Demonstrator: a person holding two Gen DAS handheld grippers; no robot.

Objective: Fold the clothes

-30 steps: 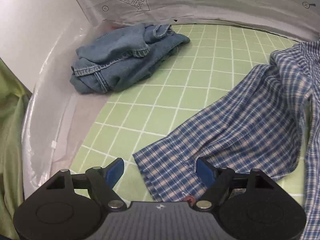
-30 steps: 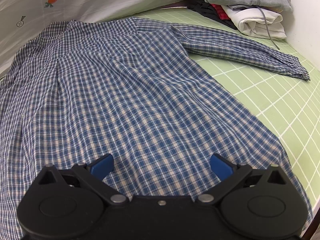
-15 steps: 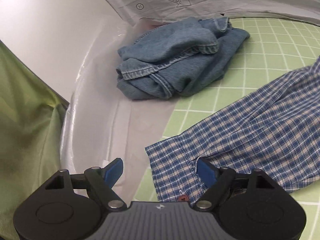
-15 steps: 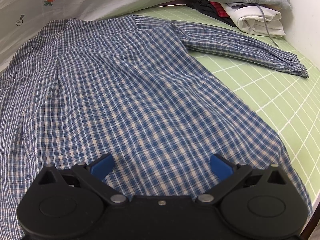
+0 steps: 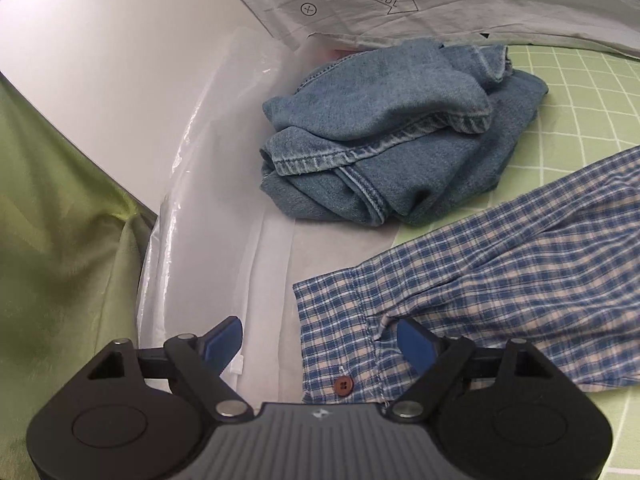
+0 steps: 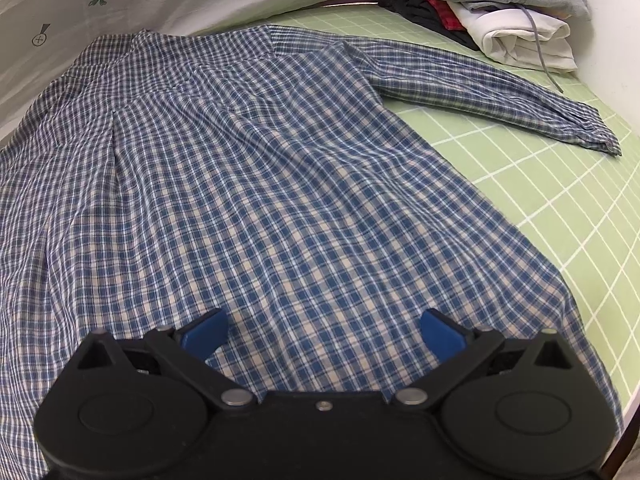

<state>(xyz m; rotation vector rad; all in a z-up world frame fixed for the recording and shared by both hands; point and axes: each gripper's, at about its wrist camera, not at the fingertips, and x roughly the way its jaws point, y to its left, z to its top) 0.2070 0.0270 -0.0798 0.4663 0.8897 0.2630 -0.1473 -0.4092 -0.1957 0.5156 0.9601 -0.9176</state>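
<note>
Two tongs [image 5: 320, 342] [image 6: 324, 334], one plaid shirt [image 6: 260, 200]

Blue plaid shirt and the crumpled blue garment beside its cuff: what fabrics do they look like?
Blue plaid shirt: thin woven cloth, probably cotton; matte, fine soft wrinkles, lies flat. Crumpled blue garment: looks like denim; faded wash, thick stitched hems, bulky folds.

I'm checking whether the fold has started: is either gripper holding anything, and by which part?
Nothing is held. The left gripper is open around the plaid shirt's cuff; the right gripper is open over the shirt's hem.
</note>
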